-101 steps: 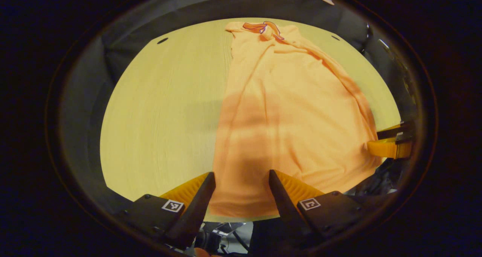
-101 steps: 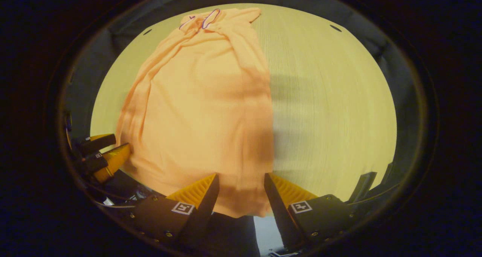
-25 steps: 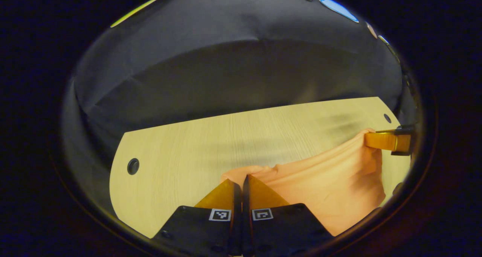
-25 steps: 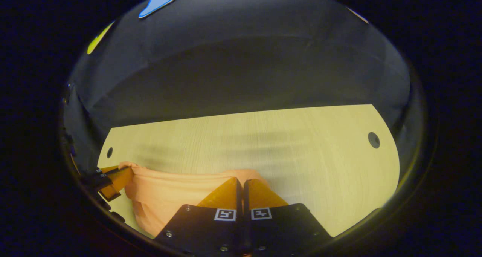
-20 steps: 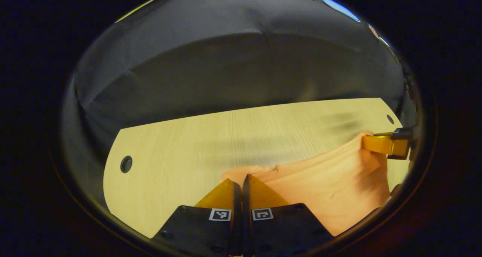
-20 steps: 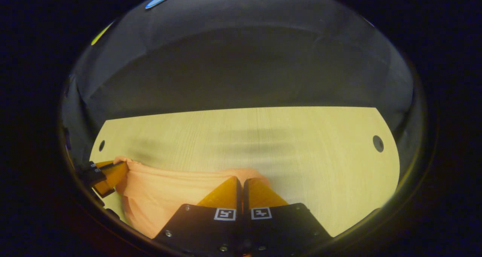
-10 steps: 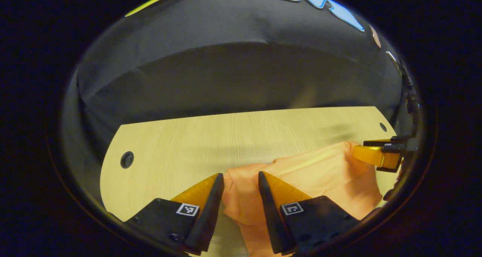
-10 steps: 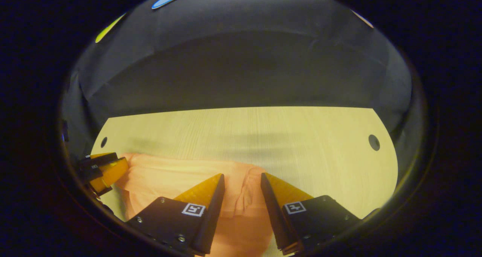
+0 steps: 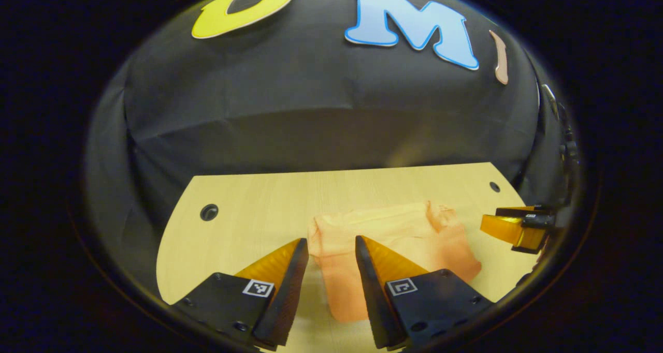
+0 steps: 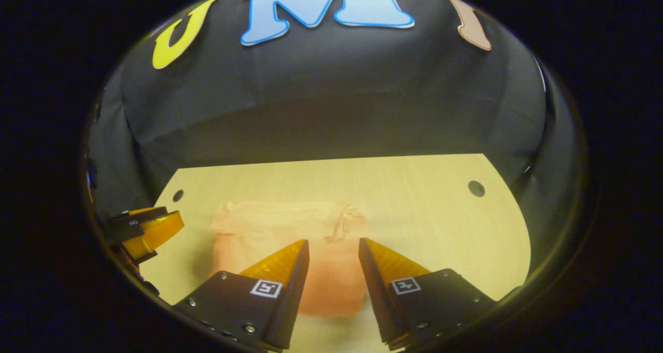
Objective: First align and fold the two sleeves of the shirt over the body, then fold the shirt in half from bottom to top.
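Observation:
An orange shirt lies folded into a compact rectangle on the pale wooden table. My left gripper hovers open above the fold's left end, nothing between its fingers. My right gripper is open too, raised over the fold's right end. In the left gripper view the right gripper sits just off the shirt's right corner. The left gripper appears at the left edge of the right gripper view, apart from the cloth.
The table has round cable holes near its far corners. The booth's black cloth wall rises right behind the table's far edge. Bare wood lies left and right of the shirt.
Both grippers, shut on the hem a second ago, have opened and let the shirt drop. They have since pulled back and up, and the shirt now lies folded in half.

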Available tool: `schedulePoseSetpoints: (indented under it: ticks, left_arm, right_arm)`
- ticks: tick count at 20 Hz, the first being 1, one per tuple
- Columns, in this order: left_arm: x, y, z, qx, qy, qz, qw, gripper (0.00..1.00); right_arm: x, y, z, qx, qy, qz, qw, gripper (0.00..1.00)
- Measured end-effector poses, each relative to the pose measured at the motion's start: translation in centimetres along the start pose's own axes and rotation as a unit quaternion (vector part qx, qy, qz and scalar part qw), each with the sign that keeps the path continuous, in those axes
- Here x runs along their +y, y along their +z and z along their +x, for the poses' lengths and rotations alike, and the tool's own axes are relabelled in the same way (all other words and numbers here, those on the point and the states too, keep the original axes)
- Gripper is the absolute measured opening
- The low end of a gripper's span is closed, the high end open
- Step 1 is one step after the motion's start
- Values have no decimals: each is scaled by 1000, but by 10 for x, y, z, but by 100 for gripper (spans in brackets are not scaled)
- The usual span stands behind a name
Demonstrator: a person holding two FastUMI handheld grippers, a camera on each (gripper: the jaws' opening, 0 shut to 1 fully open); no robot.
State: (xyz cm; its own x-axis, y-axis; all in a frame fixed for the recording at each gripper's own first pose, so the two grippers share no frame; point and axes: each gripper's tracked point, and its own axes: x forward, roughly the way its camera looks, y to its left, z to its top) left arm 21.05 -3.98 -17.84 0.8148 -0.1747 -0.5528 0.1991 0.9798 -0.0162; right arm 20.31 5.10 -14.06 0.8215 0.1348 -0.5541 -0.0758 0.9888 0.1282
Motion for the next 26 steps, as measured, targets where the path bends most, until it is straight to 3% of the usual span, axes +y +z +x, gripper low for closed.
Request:
schedulePoseSetpoints:
  ticks: [5, 7, 13, 16, 17, 20, 21, 23, 26]
  left_arm:
    - [-16, -21, -99, 0, -2, -13, 1000, 67]
    - [-20, -34, -136, -1, -3, -22, 1000, 63]
    - [-40, -74, -218, -8, -4, -24, 1000, 63]
    - [-48, -94, -249, -13, -4, -14, 1000, 67]
    - [-51, -100, -258, -16, -5, -11, 1000, 60]
    - [-55, -115, -279, -23, -10, -3, 1000, 60]
    - [-56, -120, -282, -23, -12, -1, 1000, 66]
    - [-55, -127, -288, -23, -13, 3, 1000, 60]
    - [-51, -131, -294, -25, -12, 3, 1000, 66]
  right_arm:
    - [9, -13, -87, -20, 8, -1, 1000, 62]
    - [14, -22, -118, -28, 11, -2, 1000, 62]
    - [23, -60, -189, -42, 20, 6, 999, 61]
    - [27, -77, -212, -45, 30, 11, 998, 61]
    - [29, -87, -219, -44, 32, 13, 998, 61]
    - [33, -104, -233, -44, 34, 17, 998, 61]
    - [34, -109, -237, -43, 33, 18, 998, 61]
    - [37, -113, -243, -46, 35, 21, 998, 61]
    - [39, -115, -248, -56, 33, 17, 998, 62]
